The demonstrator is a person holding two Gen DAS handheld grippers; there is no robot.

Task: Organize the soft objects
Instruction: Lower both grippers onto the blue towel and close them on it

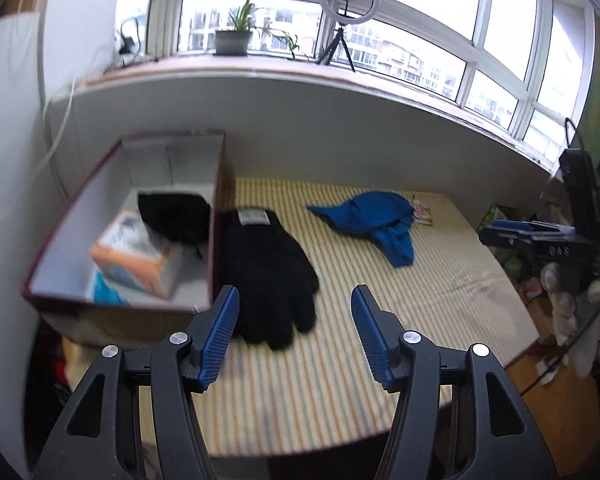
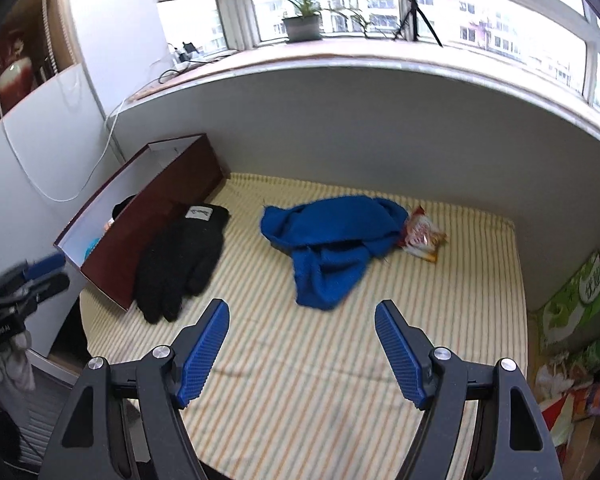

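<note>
A black glove [image 1: 269,272] lies on the striped table [image 1: 420,300], against the dark red box [image 1: 120,308]. It also shows in the right wrist view [image 2: 180,260]. A blue knit cloth [image 1: 374,220] lies farther right, and shows in the right wrist view [image 2: 332,244]. Another black soft item [image 1: 172,216] lies inside the box. My left gripper [image 1: 296,296] is open and empty, just in front of the glove's fingers. My right gripper [image 2: 302,308] is open and empty, in front of the blue cloth.
The box [image 2: 140,216] also holds an orange and blue pack [image 1: 132,260]. A snack packet [image 2: 422,236] lies beside the blue cloth. A grey wall and a window sill with a plant pot [image 1: 231,42] rise behind. A green carton [image 2: 580,300] stands at the right.
</note>
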